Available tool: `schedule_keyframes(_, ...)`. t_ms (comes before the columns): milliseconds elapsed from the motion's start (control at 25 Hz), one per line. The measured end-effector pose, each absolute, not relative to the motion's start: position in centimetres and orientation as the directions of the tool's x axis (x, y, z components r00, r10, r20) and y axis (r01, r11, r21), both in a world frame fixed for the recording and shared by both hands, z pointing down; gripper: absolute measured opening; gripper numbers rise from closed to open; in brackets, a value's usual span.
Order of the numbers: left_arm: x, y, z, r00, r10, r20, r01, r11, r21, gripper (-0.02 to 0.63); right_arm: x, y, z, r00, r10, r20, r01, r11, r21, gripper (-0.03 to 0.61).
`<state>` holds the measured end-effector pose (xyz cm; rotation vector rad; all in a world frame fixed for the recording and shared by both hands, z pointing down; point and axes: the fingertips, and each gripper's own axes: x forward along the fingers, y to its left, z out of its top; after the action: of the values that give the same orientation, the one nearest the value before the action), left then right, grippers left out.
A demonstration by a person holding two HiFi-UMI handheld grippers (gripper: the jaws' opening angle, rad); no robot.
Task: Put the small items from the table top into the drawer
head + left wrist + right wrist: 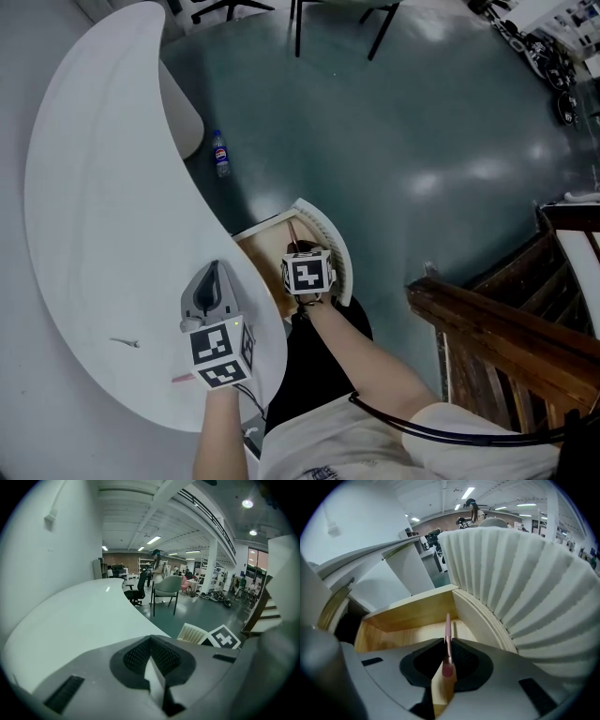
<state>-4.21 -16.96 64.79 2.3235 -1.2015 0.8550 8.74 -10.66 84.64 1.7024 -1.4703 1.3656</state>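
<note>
Pale wood lines the open drawer with the ribbed white curved front point(408, 613), which stands pulled out on the right of the white curved table top point(103, 234), just below its edge. The right gripper point(448, 645) points steeply down into the drawer. Its jaws are narrow and pinch a thin pink stick point(447, 623) by one end, so that the free end reaches ahead of the pads towards the wooden floor. Holding the stick along the jaw line lets it go down between the drawer's walls without catching the ribbed front on the right. The stick looks close to the bottom, so I judge the release to be the step in hand.

The left gripper point(151, 643) rests over the near part of the table top. Its jaws are together with nothing between them, and it is well out of the drawer's way. It seems parked there until its turn comes.

Two small things lie on the table near that gripper: a thin grey pin-like piece point(125, 343) to its left and a short red sliver point(183, 379) at its near side. Both are too small to identify. They appear to be what is left to clear.
</note>
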Motion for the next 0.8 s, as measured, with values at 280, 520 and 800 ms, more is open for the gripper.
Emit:
schedule_keyframes(280,-4.1,-17.0,65.0,0.444,-0.582,0.681,-0.831,-0.553,0.069,0.025,8.7,-11.0,86.8,-0.095,-0.395,0.914,-0.935,-0.28,-0.218,0.064)
schedule_keyframes(520,-4.1,-16.8,65.0,0.445,-0.575,0.687,-0.828,-0.556,0.072,0.025,9.2,-11.0,88.0,-0.024,-0.361,0.932,-0.948,-0.287,-0.136,0.066)
schedule_keyframes(800,-3.9,-16.8,65.3,0.448,-0.563,0.694,-0.823,-0.563,0.074,0.025,9.3,-10.8,89.1,0.007,-0.342,0.94,-0.954,-0.282,-0.096,0.066)
